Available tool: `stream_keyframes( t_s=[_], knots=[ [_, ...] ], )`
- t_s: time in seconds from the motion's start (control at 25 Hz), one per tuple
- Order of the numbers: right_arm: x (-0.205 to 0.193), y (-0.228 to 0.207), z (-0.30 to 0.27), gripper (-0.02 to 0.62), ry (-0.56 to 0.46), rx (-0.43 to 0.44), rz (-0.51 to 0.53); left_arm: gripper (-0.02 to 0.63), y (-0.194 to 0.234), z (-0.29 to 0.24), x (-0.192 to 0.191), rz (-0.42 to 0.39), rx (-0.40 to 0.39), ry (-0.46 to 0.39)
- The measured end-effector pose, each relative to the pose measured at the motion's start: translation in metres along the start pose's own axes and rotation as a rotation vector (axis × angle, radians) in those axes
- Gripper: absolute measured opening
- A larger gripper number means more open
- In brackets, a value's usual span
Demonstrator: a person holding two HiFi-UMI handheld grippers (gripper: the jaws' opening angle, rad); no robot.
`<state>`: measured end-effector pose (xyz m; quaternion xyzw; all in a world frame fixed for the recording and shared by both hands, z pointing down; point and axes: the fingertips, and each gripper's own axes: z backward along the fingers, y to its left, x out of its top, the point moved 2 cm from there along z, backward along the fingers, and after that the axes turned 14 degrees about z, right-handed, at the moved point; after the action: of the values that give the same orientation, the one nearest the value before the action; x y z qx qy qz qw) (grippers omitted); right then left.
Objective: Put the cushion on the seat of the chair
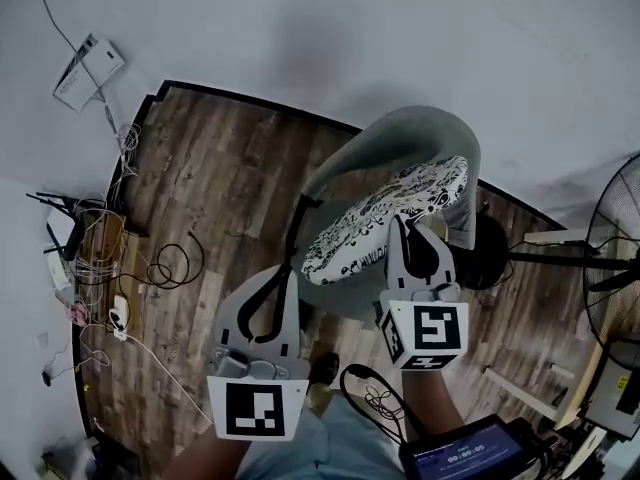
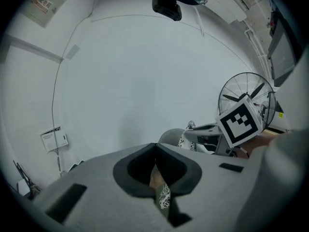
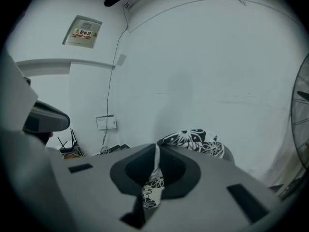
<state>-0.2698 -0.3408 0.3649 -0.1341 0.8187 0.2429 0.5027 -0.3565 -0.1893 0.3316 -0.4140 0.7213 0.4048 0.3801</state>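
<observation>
A black-and-white flowered cushion [image 1: 385, 218] lies tilted over the seat of a grey shell chair [image 1: 420, 133]. My left gripper [image 1: 292, 273] is shut on the cushion's near left corner. My right gripper [image 1: 398, 223] is shut on its near right edge. In the left gripper view, a strip of the patterned cushion [image 2: 164, 197] shows pinched between the closed jaws of the left gripper [image 2: 155, 148]. The right gripper view shows the cushion [image 3: 195, 139] bulging beyond the right gripper [image 3: 156, 146], with fabric caught between its jaws. The chair's seat is mostly hidden under the cushion.
A standing fan [image 1: 615, 238] is at the right, its stand [image 1: 560, 258] reaching toward the chair. Loose cables [image 1: 165, 263] and a power strip [image 1: 118, 316] lie on the wooden floor at the left. White walls close in behind the chair. A screen device [image 1: 465, 453] is near my legs.
</observation>
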Motion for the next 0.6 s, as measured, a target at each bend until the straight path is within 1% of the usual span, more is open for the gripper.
stream_keyframes(
  t_s=[0.16,0.24,0.36,0.44,0.6],
  knots=[
    [-0.010,0.003,-0.022,0.018,0.010,0.003,-0.058,0.005,0.020,-0.017,-0.007,0.016,0.014,0.014],
    [-0.024,0.003,-0.028,0.018,0.024,0.005,-0.103,0.005,0.022,-0.025,-0.011,0.001,0.006,0.024],
    [-0.056,0.008,-0.034,0.018,0.071,0.003,-0.158,0.005,0.024,-0.035,-0.022,-0.006,-0.011,0.059],
    [-0.082,0.014,-0.036,0.018,0.116,-0.001,-0.186,0.005,0.024,-0.040,-0.029,-0.002,-0.027,0.078],
    [-0.136,0.024,-0.033,0.020,0.213,-0.017,-0.233,0.005,0.018,-0.049,-0.042,-0.019,-0.062,0.115]
  ],
)
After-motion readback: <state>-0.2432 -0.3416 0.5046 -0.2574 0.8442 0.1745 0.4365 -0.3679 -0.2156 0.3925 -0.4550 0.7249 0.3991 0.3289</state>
